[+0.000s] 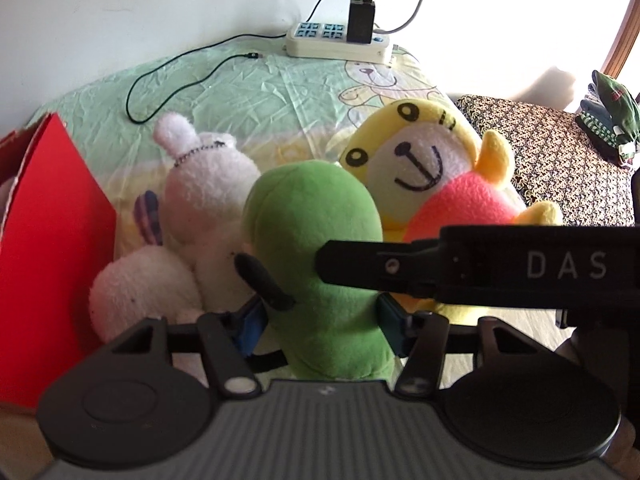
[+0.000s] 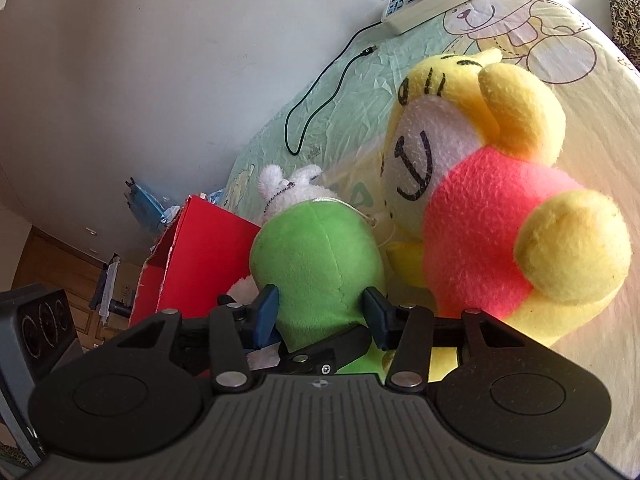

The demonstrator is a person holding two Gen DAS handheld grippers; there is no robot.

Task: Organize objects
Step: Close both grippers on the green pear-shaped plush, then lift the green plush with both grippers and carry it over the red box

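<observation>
While both grippers crowd onto the same toy, the bed (image 1: 248, 92) offers the widest open ground: a pale green sheet runs bare behind the toys up to the wall, crossed only by a loose black cable (image 1: 168, 76) and a white power strip (image 1: 340, 42) at the far edge. To the left stands the red box (image 1: 52, 248), its open top near the toys; judging from the task, it is the likely destination. The yellow bear (image 2: 492, 216) lies just right of the target, touching or nearly touching it, and the white rabbit (image 1: 208, 184) leans against the target's left side.

The green plush (image 1: 316, 236) stands upright between these two. The left gripper (image 1: 322, 312) clamps its lower body, blue pads sunk into the fabric. The right gripper (image 2: 320, 312) straddles the same toy, pads against its flanks; whether they press or merely touch I cannot tell. Seen from the left wrist, the right gripper's finger lies across the plush's front.

A clean lift probably wants one hand to let go first, then a straight rise before swinging left, so the rabbit is not dragged and the box rim is cleared.
</observation>
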